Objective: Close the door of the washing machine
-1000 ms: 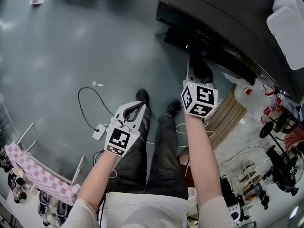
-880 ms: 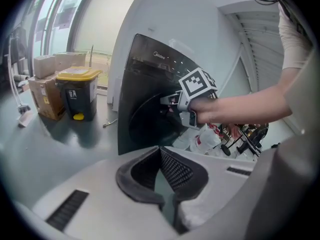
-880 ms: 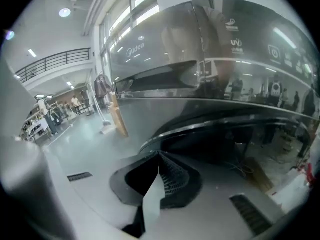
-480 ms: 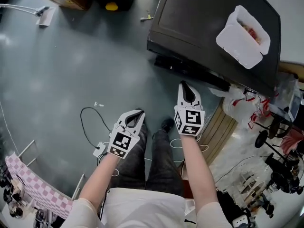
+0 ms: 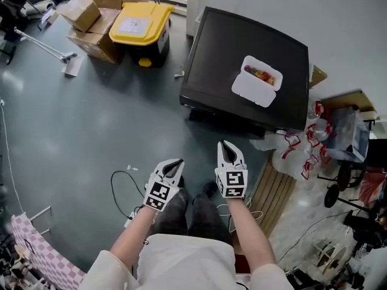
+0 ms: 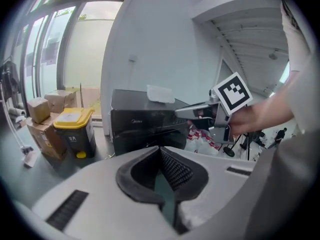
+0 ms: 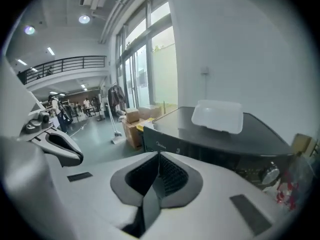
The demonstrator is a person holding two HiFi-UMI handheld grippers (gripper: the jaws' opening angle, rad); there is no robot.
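Observation:
The black washing machine stands ahead of me against the white wall; its front faces me, and I cannot tell how its door stands. A white lidded food box lies on its top. My left gripper and right gripper hang side by side in the air over the floor, well short of the machine and touching nothing. Both are shut and empty, the pads meeting in the left gripper view and in the right gripper view. The person's legs stand below them.
A black bin with a yellow lid and cardboard boxes stand left of the machine. A cable lies on the floor at my left. A slatted wooden board and red-and-white bags crowd the right side.
Both grippers have risen and drawn back from the machine's front. The head view has lifted too, so the whole machine and the food box show now.

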